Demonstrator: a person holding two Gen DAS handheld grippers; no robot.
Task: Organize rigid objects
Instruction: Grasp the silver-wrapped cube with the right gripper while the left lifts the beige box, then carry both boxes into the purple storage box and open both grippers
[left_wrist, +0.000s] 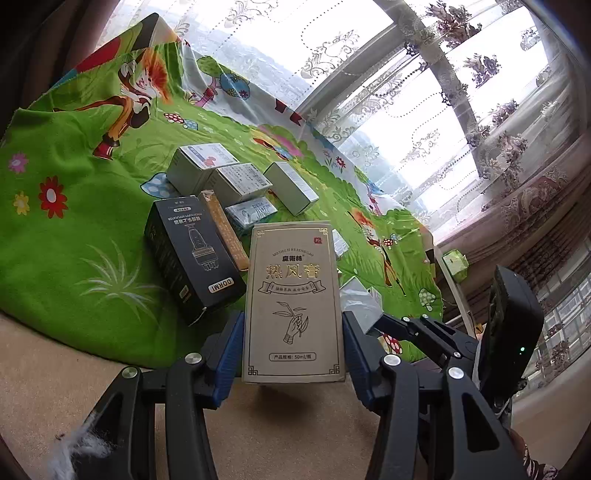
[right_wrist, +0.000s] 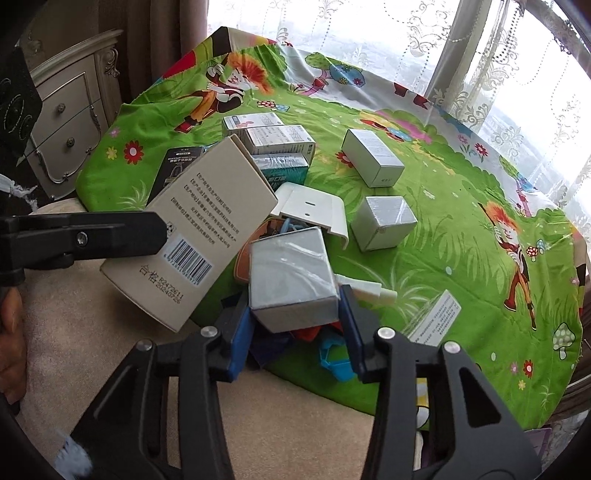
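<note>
Boxes of several sizes are spread over a green cartoon-printed cloth (right_wrist: 461, 229) laid beside a lace-curtained window (left_wrist: 424, 110). A tall beige carton (left_wrist: 294, 301) printed with gold Chinese characters and a line drawing of a hand with a sprig is clamped between the blue pads of the left gripper (left_wrist: 293, 347) and held upright above the near edge of the cloth. Behind it, a black box marked DORMI (left_wrist: 192, 256) lies flat, with a narrow orange box (left_wrist: 224, 230) touching its side and a cluster of white cartons (left_wrist: 221, 173) farther back.

In the right wrist view, a small grey box wrapped in clear film (right_wrist: 291, 278) is seen between the blue pads of the right gripper (right_wrist: 293, 328), which are pressed against its sides. It sits over a jumble of coloured items, just beside a white plastic piece (right_wrist: 314, 210). Two more white boxes (right_wrist: 373, 162) stand apart on the cloth.
</note>
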